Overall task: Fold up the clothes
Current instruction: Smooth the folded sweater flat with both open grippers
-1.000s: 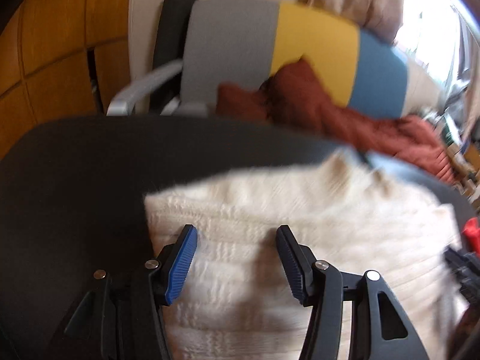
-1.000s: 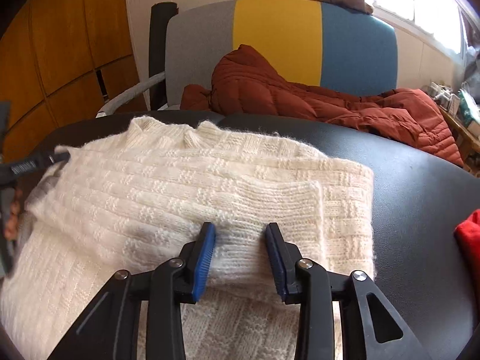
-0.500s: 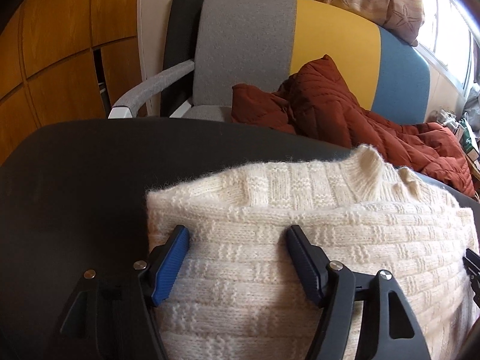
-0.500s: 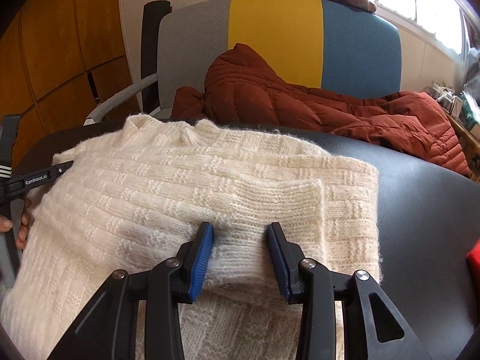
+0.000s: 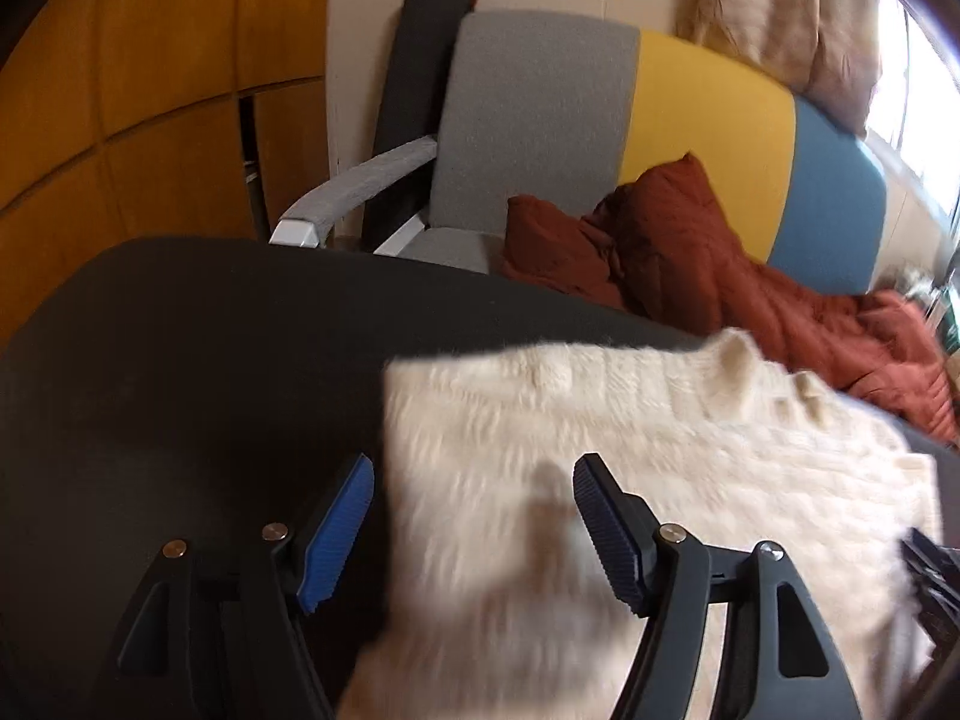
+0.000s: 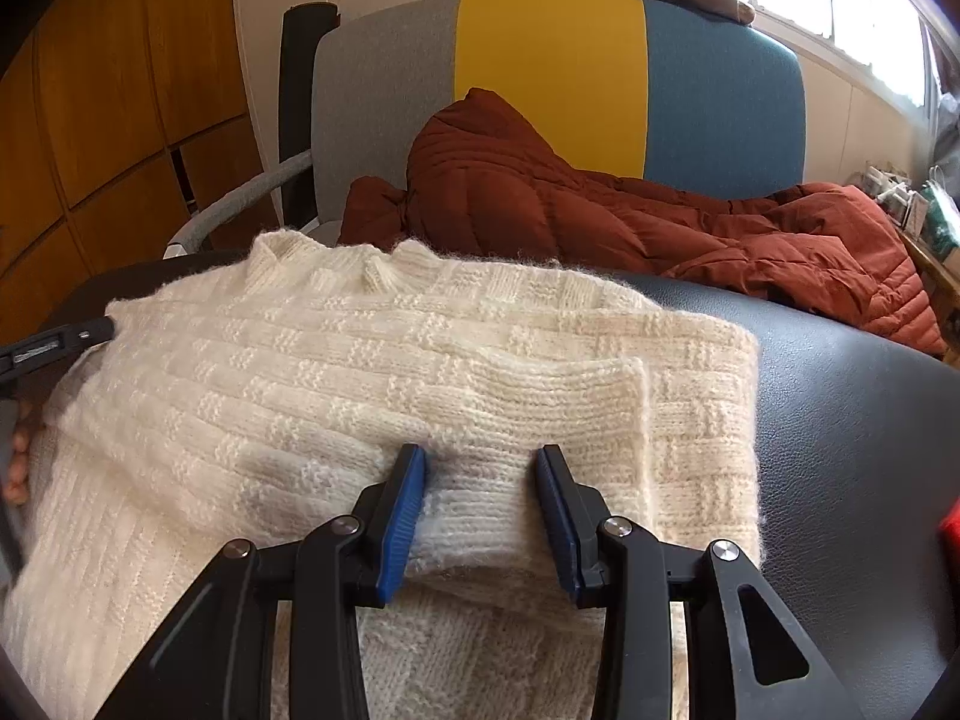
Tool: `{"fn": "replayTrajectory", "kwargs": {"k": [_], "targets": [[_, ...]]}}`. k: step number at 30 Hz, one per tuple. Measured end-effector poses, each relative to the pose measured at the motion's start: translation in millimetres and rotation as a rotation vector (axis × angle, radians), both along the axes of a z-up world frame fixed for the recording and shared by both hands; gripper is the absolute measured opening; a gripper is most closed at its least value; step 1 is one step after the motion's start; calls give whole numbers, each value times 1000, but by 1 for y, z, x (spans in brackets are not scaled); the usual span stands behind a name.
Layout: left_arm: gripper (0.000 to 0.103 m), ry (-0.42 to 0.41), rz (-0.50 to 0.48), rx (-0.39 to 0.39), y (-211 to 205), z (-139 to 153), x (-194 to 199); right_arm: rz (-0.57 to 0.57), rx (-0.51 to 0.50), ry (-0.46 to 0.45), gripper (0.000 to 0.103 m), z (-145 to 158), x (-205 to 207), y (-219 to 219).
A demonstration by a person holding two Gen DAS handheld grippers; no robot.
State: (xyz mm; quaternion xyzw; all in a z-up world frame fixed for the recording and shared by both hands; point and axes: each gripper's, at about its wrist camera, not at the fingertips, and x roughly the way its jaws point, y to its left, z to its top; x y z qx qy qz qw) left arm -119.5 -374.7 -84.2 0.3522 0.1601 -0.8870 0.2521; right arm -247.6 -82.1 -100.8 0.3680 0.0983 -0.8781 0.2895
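Observation:
A cream knitted sweater [image 6: 372,372] lies on the black table [image 6: 852,420], collar at the far side, a sleeve folded across its front. My right gripper [image 6: 480,480] is shut on the folded sleeve's cuff [image 6: 480,504], which bunches between the blue pads. My left gripper [image 5: 474,498] is open above the sweater's left edge [image 5: 540,450]; its left finger [image 5: 336,534] is over bare table, its right finger [image 5: 606,522] over the knit. The left gripper's tip also shows at the left of the right wrist view [image 6: 54,348].
A grey, yellow and blue chair [image 6: 540,90] stands behind the table with a rust-red quilted jacket [image 6: 600,204] on its seat. Wooden panels [image 5: 120,120] are at the left. Something red [image 6: 948,528] lies at the table's right edge.
My left gripper has shifted left, so its left finger is now off the sweater over the table. My right gripper has kept its hold and moved slightly forward.

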Motion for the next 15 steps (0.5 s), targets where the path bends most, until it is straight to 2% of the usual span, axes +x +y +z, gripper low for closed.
{"fn": "replayTrajectory", "kwargs": {"k": [3,5,7,11,15], "targets": [[71,-10,-41,5,24,-2,28,-3,23,11,42,5,2,-3],[71,-19,-77,4,41,-4,46,-17,52,24,56,13,8,-6],[71,-16,-95,4,54,-5,62,-2,28,29,63,24,19,-3],[71,-8,-146,15,77,-4,89,56,21,28,64,36,54,3],[71,-21,-192,-8,97,-6,110,103,36,-25,65,30,94,15]]}}
